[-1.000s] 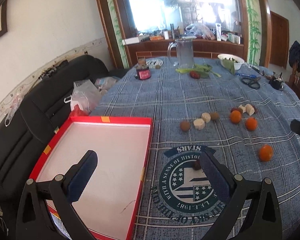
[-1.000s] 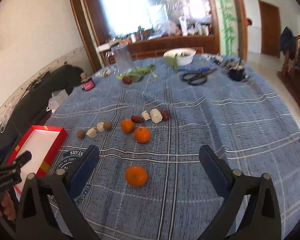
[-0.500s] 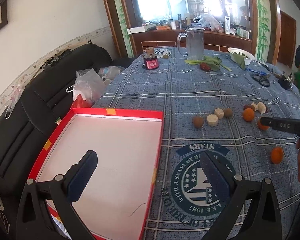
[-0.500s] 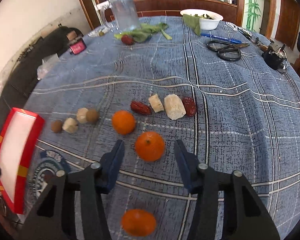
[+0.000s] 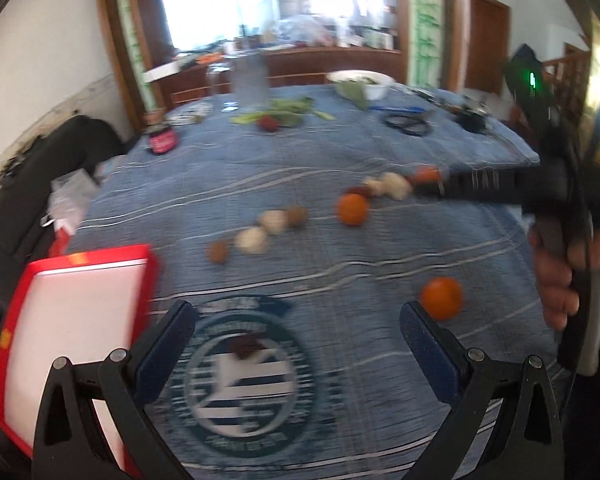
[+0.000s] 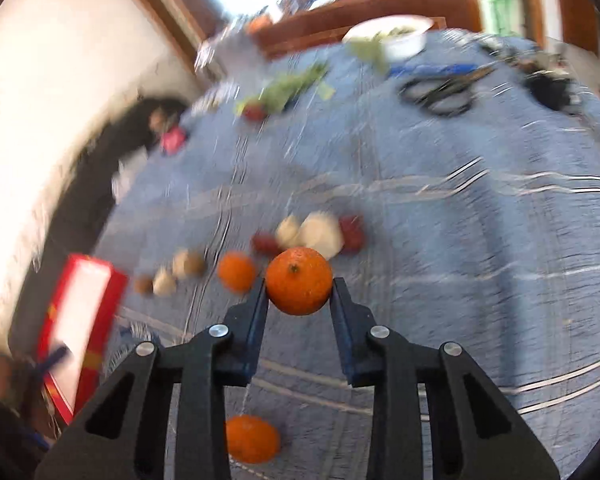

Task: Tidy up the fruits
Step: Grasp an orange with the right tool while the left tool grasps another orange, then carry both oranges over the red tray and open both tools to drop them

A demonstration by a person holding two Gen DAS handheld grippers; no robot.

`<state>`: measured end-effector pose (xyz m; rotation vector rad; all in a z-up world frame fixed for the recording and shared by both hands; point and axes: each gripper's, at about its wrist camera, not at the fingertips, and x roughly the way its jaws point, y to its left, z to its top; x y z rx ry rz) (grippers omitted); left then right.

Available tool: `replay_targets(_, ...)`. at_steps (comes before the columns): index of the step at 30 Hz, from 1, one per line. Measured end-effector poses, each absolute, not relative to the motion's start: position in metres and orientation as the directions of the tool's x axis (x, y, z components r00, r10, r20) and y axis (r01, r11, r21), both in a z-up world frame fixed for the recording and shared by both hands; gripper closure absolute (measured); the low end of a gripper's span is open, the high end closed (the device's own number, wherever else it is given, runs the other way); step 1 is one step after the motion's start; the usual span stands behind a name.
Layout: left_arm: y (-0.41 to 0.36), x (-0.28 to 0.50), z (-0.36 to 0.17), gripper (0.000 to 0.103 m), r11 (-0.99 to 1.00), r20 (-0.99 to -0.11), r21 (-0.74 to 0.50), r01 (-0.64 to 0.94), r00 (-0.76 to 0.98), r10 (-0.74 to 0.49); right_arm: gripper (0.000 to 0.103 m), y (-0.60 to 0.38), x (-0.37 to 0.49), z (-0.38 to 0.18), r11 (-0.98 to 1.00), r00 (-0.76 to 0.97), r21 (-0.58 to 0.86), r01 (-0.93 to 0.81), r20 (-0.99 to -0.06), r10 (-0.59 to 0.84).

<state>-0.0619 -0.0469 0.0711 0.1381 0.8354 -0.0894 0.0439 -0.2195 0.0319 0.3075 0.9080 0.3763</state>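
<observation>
Looking along the left gripper (image 5: 296,344), its two black arms end in blue padded fingers (image 5: 166,344) spread wide with nothing between them. Beneath lies a tabletop (image 5: 300,168) under a blue woven cloth with pale plaid lines and a round printed emblem (image 5: 244,376) at 6 o'clock, a small dark lump sitting on it. A red tray (image 5: 72,320) with a smooth white floor sits at 8 o'clock. One round, dimpled orange (image 5: 441,298) rests just beside the right finger's tip; another orange (image 5: 353,209) lies at 1 o'clock, in a loose row with pale chunks and small brown fruits. At 3 o'clock a person's hand (image 5: 568,276) is wrapped around the black handle of the other tool. Far off stand a clear jug, a white bowl and scissors, before a wood-framed window; the view is blurred.

From the right wrist, the right gripper (image 6: 299,282) is closed narrowly on a round orange fruit (image 6: 299,280) with a pitted skin and a small stem scar, pinched at both sides and raised over the blue cloth (image 6: 480,240). A second orange ball (image 6: 237,271) lies at 9 o'clock of it, and a third (image 6: 252,440) at 6 o'clock between the gripper's arms. Pale chunks (image 6: 320,236) and dark red fruits sit just behind. The red box (image 6: 80,332) stands at 8 o'clock by the cloth's edge.
</observation>
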Motion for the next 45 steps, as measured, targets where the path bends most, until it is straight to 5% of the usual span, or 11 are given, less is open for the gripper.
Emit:
replay_targets(10,-0.110,-0.045,0.048,0.002,0.965,-0.803,0.054,0.257,0.586,-0.111,0.070,-0.263,0.050,0.044,0.886,0.680,0.463,-0.028,-0.641,0.356)
replay_targets(24,-0.128,-0.035,0.023,0.068,0.956,-0.845,-0.012,0.293,0.508,-0.166,0.070,-0.265,0.050,0.038,0.867,0.655,0.498,-0.027,-0.646,0.391)
replay_targets(34,-0.110,-0.045,0.044,0.068,0.963,-0.808,-0.002,0.270,0.567,-0.161,0.070,-0.254,0.045,0.042,0.881,0.677,0.466,-0.078,-0.624,0.390)
replay_targets(45,0.035,-0.109,0.127,0.068,0.993,-0.644,0.101,-0.053,0.758,0.106,0.070,-0.234,0.030,0.052,0.925,0.776,0.351,-0.143,-0.541,0.325)
